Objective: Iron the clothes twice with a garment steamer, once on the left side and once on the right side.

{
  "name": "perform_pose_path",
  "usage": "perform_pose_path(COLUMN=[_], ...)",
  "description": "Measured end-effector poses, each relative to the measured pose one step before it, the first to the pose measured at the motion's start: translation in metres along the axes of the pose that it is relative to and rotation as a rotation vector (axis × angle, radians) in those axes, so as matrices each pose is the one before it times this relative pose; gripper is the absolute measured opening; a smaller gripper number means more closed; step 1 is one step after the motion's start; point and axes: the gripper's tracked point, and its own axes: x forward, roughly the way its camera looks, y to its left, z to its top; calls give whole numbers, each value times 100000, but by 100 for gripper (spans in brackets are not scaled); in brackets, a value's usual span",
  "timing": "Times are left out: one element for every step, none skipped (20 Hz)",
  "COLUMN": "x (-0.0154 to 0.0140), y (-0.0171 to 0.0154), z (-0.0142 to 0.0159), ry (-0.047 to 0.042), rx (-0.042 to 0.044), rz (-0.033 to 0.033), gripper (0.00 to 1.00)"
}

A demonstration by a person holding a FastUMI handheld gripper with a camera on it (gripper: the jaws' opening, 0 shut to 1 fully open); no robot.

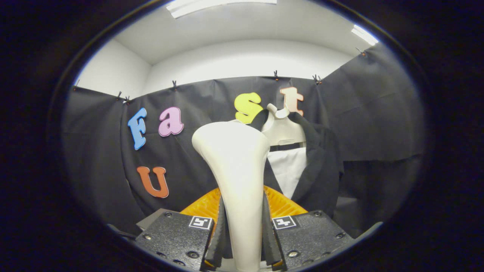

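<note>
A white garment steamer [236, 166] stands upright between my fingers, its narrow handle clamped by both pads and its wide head rising above them. My gripper [242, 241] is shut on that handle. Beyond the steamer and a little to its right hangs a black jacket [321, 162] over a white shirt front [289, 170], on a white mannequin hanger [281, 128] against the black cloth wall. The steamer head hides the jacket's left part. The head stands apart from the garment, nearer to me.
An orange ribbed object [206, 206] lies just behind my fingers, low down on both sides of the steamer handle. Black cloth walls [378, 113] close the booth at the back and right, with white wall and ceiling lights above.
</note>
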Motion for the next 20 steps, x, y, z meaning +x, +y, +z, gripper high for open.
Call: perform_pose_path(x=[306, 351, 279, 400, 446, 354, 254, 253, 16, -18, 203, 145, 80, -105, 1, -15, 152, 10, 204, 85], y=[-444, -333, -458, -464, -633, -397, -300, -355, -359, -217, -520, -398, -105, -145, 196, -5, -147, -94, -33, 32], z=[151, 131, 178, 219, 50, 47, -185, -298, -53, -156, -183, -365, -259, -452, -456, -287, -432, -306, -387, -311], ry=[-325, -393, -553, -494, -450, -35, 255, 685, 1178, 388, 424, 632, 1117, 1890, 812, 328, 213, 250, 314, 401], rx=[-1403, -1281, -1406, -2207, -2360, -1668, -2073, -2471, -1474, -1250, -2543, -1848, -869, -276, 145, -701, -781, -707, -468, -443], rz=[-1770, -1548, -1720, -2368, -2207, -1610, -1655, -1745, -876, -991, -2274, -1386, -546, -413, -472, -645, -776, -520, -201, -187], gripper=[44, 44, 44, 44, 44, 44, 44, 44, 44, 45, 45, 44, 45, 45, 45, 45, 45, 45, 45, 45])
